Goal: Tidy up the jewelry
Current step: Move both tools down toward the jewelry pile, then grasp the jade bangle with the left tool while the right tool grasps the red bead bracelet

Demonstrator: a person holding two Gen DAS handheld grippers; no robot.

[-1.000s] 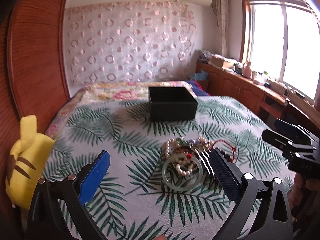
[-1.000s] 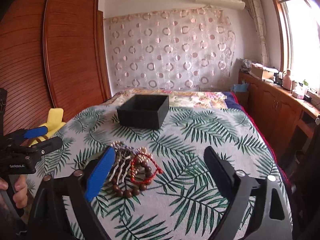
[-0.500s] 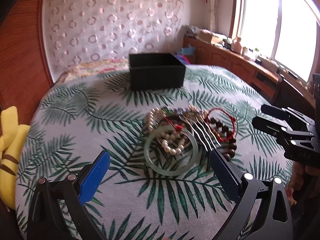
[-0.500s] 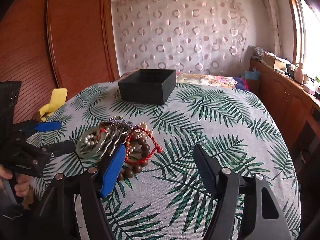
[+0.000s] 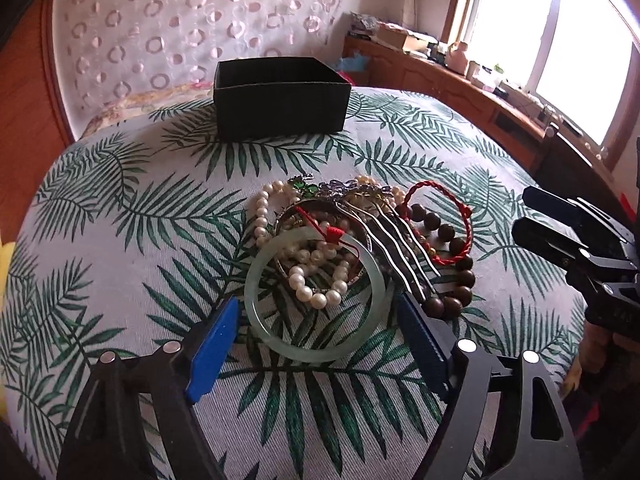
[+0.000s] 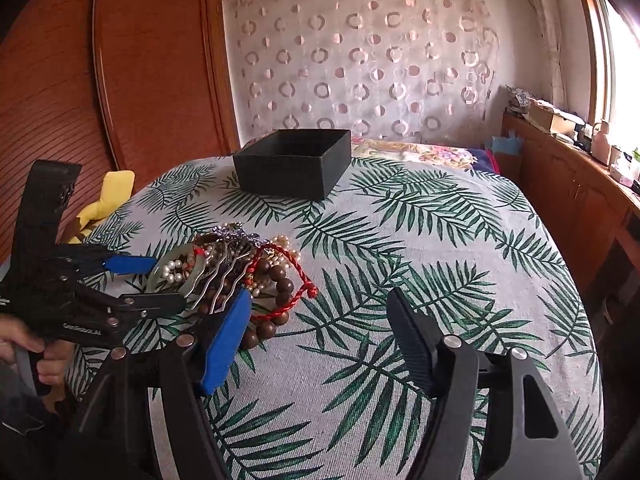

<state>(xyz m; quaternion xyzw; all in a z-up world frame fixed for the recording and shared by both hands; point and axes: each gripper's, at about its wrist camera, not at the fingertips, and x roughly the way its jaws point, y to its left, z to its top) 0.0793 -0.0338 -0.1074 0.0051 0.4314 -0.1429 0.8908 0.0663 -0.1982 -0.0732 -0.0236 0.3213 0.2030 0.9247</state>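
Palm-leaf printed fabric [image 5: 132, 264] covers the bed on which everything lies, with a circle-patterned curtain [image 6: 360, 64] hanging behind it and a reddish wooden wardrobe [image 6: 152, 72] to the left. An open black square box [image 5: 280, 98] sits toward the far side of the bed, well apart from the heap of jewelry nearer the cameras.

In the heap, a pale green jade bangle [image 5: 316, 346] lies flat at the near edge, partly over a strand of white pearl beads [image 5: 316, 284] and a thin red cord [image 5: 332, 234]. Beside it to the right is a silver wavy-pronged hair comb with purple ornament [image 5: 384, 236], then a bracelet of dark brown wooden beads [image 5: 452, 240] and a braided red string bracelet [image 5: 440, 216] lying over it.

The left gripper [image 5: 318, 320] is low over the bedspread with its jaws spread wide, the blue-padded fingers [image 5: 214, 344] flanking the jade bangle on either side without touching it. The right gripper [image 6: 320, 320] hovers just right of the heap, jaws also parted and holding nothing; its blue pad sits in front of the wooden beads in the right wrist view. A yellow plush toy [image 6: 108, 196] rests at the bed's left edge.
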